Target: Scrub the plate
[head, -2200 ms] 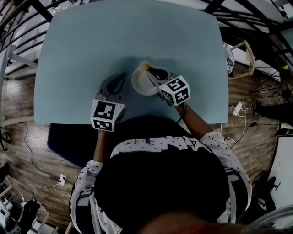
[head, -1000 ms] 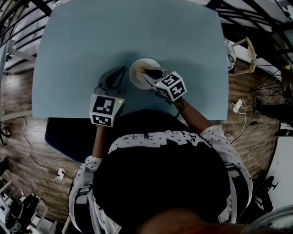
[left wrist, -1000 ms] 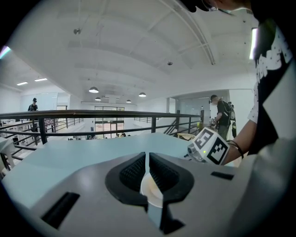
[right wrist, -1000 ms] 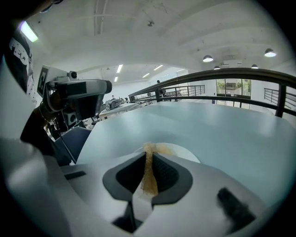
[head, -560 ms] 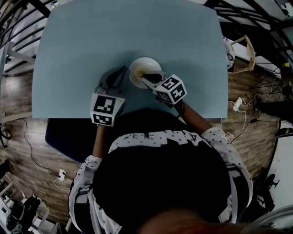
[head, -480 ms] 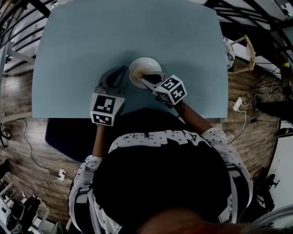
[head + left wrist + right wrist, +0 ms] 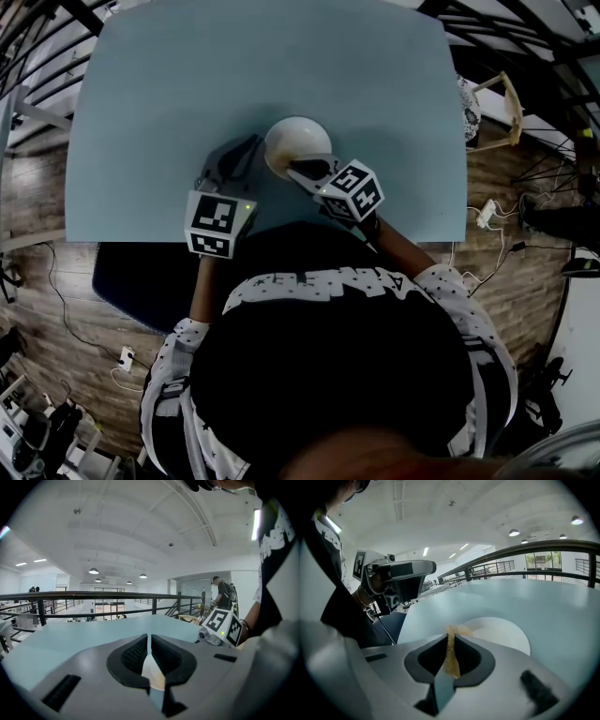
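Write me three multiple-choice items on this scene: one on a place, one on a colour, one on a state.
1. Where is the plate? A on the table; B on the floor; C on a chair.
2. What colour is the table? A red; B light blue; C black.
3. The right claw is: A open and empty; B shut on a cup; C shut on a scrubber.
Key: 1 A, the plate lies on the table. 2 B, its top is pale blue. 3 C, its jaws pinch the tan scrubber.
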The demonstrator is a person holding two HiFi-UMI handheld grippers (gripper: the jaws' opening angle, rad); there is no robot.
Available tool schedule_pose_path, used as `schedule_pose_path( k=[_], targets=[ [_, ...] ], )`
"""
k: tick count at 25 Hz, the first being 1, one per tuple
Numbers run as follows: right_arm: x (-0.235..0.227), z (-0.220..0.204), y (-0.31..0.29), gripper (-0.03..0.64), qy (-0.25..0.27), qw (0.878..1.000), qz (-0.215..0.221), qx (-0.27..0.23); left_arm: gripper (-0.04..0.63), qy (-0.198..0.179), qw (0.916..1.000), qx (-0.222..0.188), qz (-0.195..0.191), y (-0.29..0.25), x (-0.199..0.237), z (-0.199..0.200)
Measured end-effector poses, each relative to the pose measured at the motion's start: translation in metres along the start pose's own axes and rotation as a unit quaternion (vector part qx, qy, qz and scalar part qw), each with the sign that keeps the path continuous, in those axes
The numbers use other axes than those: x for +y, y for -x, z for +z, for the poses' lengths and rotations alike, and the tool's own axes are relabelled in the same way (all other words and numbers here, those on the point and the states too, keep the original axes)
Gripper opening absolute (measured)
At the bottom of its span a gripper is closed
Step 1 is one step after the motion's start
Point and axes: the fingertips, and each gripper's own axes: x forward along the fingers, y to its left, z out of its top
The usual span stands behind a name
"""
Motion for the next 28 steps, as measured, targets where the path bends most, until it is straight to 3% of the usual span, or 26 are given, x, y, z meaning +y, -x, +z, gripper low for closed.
schedule_pose_path(
  k=[12,17,22,28],
  targets=[
    [0.028,-0.003,-0.001,0.052,0.007,0.999,0.048,0.007,0.015,0.0,1.0,0.001,0.001,0.0,0.0,0.0],
    [0.027,-0.002,0.001,0.052,0.009,0.999,0.043,0.004,0.015,0.0,1.0,0.001,0.0,0.0,-0.002,0.0],
    [0.007,0.016,0.008,0.052,0.003,0.999,0.009,-0.041,0.015,0.0,1.0,0.001,0.0,0.0,-0.001,-0.001],
    [-0.052,0.037,0.022,0.052,0.009,0.993,-0.082,-0.08,0.015,-0.002,1.0,0.001,0.003,0.001,0.002,0.002]
  ],
)
